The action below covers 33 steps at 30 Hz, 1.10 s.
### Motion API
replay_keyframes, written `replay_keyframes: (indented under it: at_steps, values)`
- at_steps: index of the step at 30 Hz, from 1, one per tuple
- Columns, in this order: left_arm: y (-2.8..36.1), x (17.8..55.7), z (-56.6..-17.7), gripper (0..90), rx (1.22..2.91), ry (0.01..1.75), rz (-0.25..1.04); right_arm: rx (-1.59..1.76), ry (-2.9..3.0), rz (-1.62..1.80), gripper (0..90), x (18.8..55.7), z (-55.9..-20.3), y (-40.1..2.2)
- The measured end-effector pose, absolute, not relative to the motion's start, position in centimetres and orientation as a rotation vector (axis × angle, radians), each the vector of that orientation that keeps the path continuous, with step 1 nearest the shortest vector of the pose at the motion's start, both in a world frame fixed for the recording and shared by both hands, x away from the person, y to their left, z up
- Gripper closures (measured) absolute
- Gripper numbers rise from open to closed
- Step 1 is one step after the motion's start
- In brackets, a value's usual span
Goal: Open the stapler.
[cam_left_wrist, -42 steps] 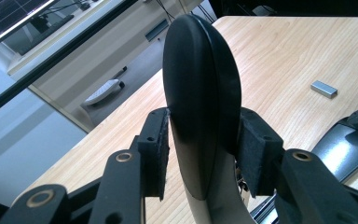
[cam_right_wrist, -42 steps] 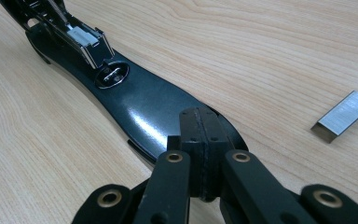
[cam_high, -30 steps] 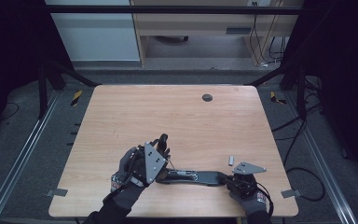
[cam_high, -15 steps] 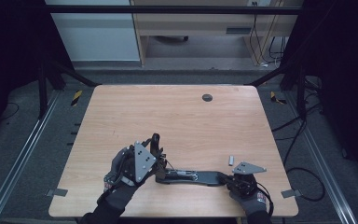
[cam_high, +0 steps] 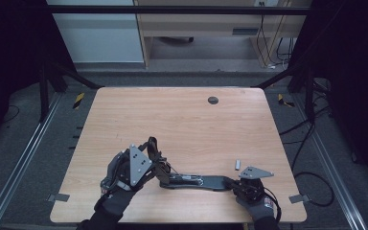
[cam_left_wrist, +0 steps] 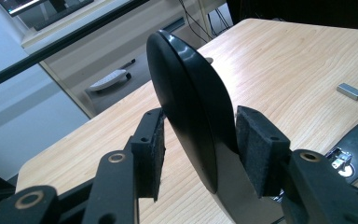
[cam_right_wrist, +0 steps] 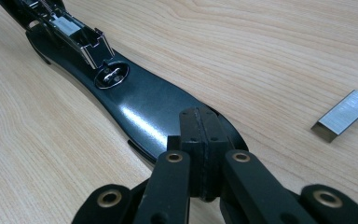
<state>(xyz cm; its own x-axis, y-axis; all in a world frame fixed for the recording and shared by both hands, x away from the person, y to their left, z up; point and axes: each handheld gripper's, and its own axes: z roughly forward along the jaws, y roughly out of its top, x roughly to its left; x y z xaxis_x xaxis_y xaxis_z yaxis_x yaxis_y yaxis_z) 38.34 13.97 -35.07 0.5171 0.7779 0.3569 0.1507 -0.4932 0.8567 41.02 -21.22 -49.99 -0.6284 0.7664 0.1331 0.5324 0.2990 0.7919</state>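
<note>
Stapler [cam_high: 196, 181] lies opened flat on our surface [cam_high: 182, 120]; right claw [cam_right_wrist: 200, 140] sits shut on its base, left claw [cam_left_wrist: 198, 140] has just been loosening around the raised lid [cam_left_wrist: 191, 112].

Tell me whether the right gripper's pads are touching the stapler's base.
Touching. In the right gripper view the right gripper has its jaws shut, pad against pad, and their tips press down on the end of the stapler's black base; no gap shows there.
</note>
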Motion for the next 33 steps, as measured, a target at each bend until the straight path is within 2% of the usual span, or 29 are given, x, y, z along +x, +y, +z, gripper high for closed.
replay_keyframes:
  at_steps: [26, 33]
  values:
    - [16.7, 38.3, -35.8, 50.7, 1.898, 0.825, 0.951, 1.186, 2.298, 1.241, 90.0, 41.0, -50.0, -21.2]
    - [18.4, 38.5, -36.3, 49.1, 1.884, 0.882, 0.920, 1.186, 2.299, 1.240, 90.0, 41.0, -50.0, -21.2]
